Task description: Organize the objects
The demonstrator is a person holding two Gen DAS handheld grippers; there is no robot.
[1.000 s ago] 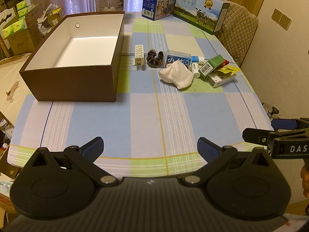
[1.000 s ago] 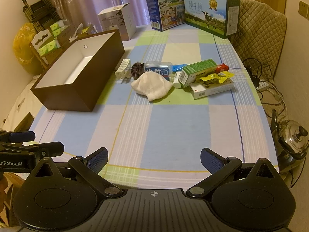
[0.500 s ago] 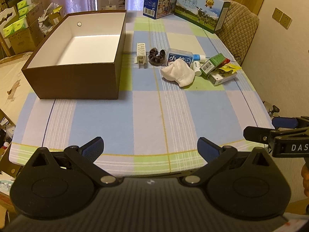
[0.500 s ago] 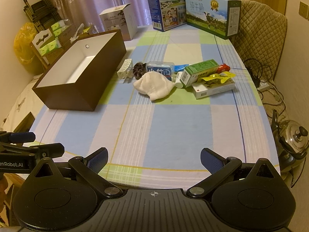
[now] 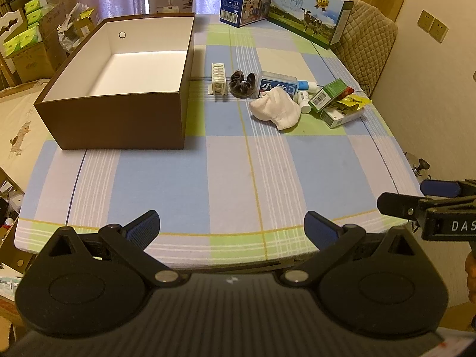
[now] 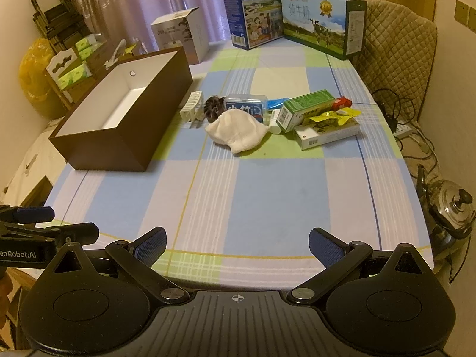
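On the table's left side, toward the far edge, stands an open brown box (image 5: 119,101), white inside and with nothing in it. Just right of its far right corner a row of small things runs across the middle of the checked tablecloth (image 5: 247,175): a white ribbed clip (image 5: 218,78), a dark scrunchie (image 5: 242,83), a blue-labelled pack (image 5: 276,84), a crumpled white cloth (image 5: 275,110) in front of it, a small white bottle (image 5: 303,99), then a green carton (image 5: 327,94) leaning on a white carton (image 5: 342,116) with a yellow sachet (image 5: 354,101) on top. The left gripper (image 5: 232,226) and right gripper (image 6: 238,242) both hang over the near edge, jaws spread wide and holding nothing. Sorting looks unstarted; next, one gripper must reach across and close on a single item.
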